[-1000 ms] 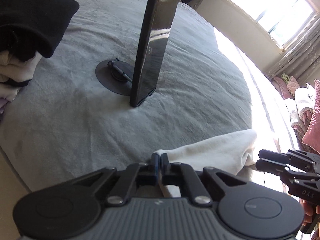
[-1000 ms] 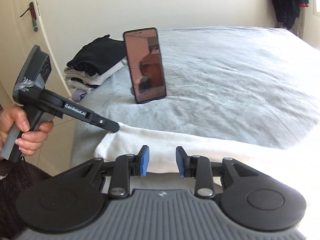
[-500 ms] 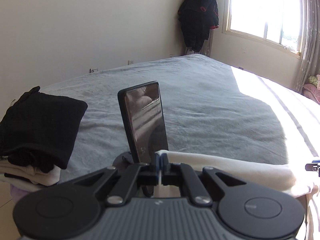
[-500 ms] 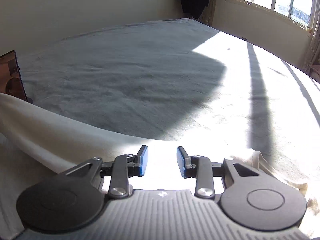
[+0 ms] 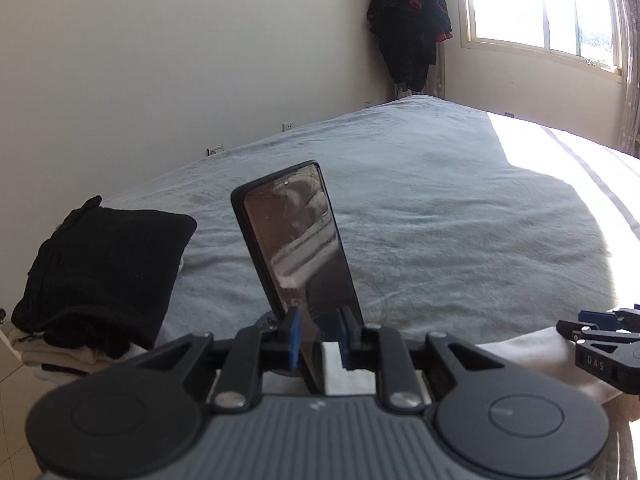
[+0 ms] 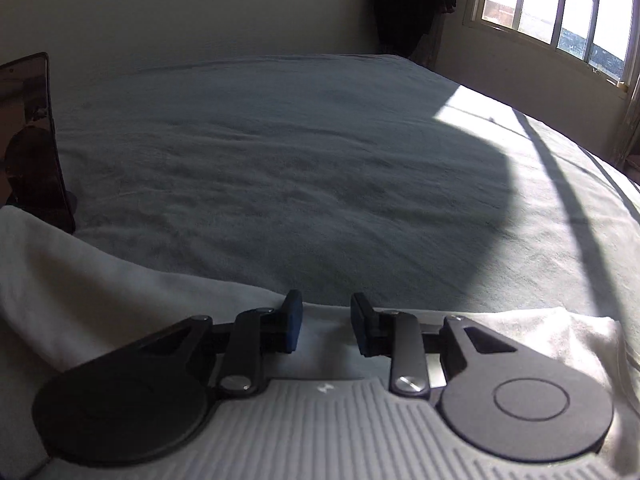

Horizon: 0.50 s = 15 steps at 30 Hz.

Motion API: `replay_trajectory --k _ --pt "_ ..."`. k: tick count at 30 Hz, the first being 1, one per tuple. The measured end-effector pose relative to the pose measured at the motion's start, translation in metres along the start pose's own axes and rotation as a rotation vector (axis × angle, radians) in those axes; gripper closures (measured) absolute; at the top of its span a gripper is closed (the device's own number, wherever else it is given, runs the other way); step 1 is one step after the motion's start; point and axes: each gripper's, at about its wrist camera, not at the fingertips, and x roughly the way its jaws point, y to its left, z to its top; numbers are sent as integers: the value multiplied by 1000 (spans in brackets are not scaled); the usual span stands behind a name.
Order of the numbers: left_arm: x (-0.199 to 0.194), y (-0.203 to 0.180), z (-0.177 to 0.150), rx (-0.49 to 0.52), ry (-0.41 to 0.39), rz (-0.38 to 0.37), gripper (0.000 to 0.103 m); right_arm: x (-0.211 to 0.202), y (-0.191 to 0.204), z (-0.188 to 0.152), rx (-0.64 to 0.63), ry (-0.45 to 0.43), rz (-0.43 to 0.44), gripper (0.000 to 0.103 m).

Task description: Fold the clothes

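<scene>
A white garment (image 6: pixel 100 280) lies along the near edge of the grey bed (image 6: pixel 320 160), under both grippers; it also shows in the left wrist view (image 5: pixel 520 348). My left gripper (image 5: pixel 319 340) is open just above the garment, holding nothing, close in front of the phone. My right gripper (image 6: pixel 326 330) is open over the garment's far edge, and it shows at the right edge of the left wrist view (image 5: pixel 600 336). A stack of folded clothes (image 5: pixel 100 280) with a black piece on top sits at the bed's left corner.
A phone (image 5: pixel 296 248) stands upright on a round stand right ahead of the left gripper; its edge shows in the right wrist view (image 6: pixel 32 140). Dark clothes (image 5: pixel 412 24) hang in the far corner by a window (image 5: pixel 540 4). Sunlight falls on the bed's right side.
My left gripper was shut on the white garment and has opened, letting it go. Both grippers have lowered toward the garment on the bed. The right gripper stays open.
</scene>
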Motion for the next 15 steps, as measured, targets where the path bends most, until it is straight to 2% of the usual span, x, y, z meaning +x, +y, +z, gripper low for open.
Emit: replay_trajectory --k 5,7,10,12,15 --pt "4 -14 -10 -27 71 -270 84 -23 -5 10 -13 -29 34 71" --pt "10 -26 -18 -7 87 -326 84 -28 -10 12 -40 -25 46 70" --pt "17 -45 -30 26 111 -408 84 -24 -20 16 -120 -9 93 63" --pt "22 -57 -36 73 114 -425 84 -18 -22 17 -174 1 120 55" --pt "27 -67 -43 112 145 -440 84 -3 -21 19 -214 48 178 54"
